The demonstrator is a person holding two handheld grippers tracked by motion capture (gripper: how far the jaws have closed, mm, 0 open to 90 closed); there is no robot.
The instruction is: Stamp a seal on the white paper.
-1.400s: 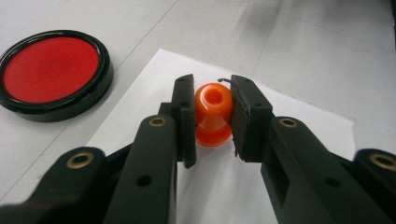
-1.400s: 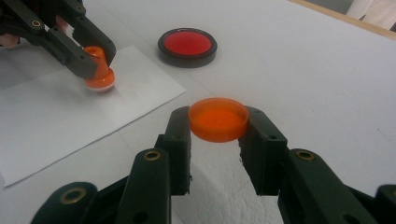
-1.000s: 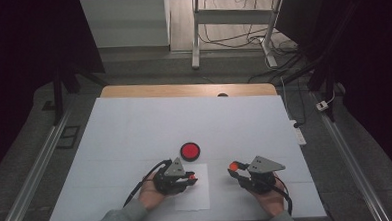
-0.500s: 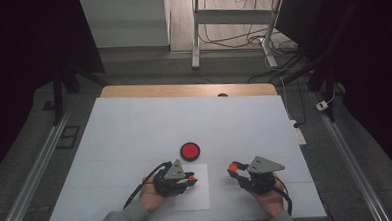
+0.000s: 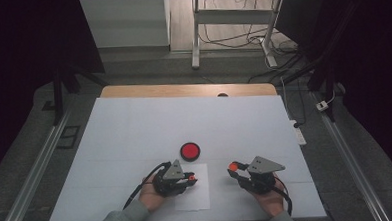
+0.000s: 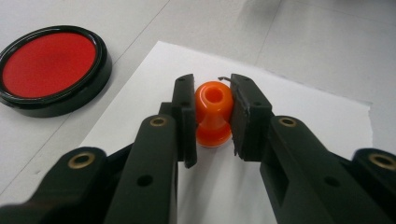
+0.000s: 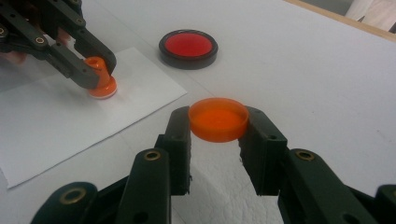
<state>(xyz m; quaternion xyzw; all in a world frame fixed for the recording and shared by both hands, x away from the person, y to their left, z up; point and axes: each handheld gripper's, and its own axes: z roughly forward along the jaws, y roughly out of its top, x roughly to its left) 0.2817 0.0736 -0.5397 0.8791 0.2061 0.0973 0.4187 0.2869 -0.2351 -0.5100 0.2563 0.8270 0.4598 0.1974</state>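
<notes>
The left tongs (image 6: 212, 119) grip an orange stamp (image 6: 213, 114) on paper (image 6: 299, 112). The right tongs (image 7: 218, 133) grip its orange cap (image 7: 218, 119). The ink pad (image 7: 188, 48) lies open.

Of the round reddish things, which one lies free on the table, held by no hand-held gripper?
The red ink pad in its black rim. The orange stamp and the orange cap are each clamped between jaws.

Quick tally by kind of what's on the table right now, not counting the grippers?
Orange stamp (in the left gripper): 1
Orange cap (in the right gripper): 1
Red ink pad in black case: 1
White paper sheet: 1
Total: 4
</notes>
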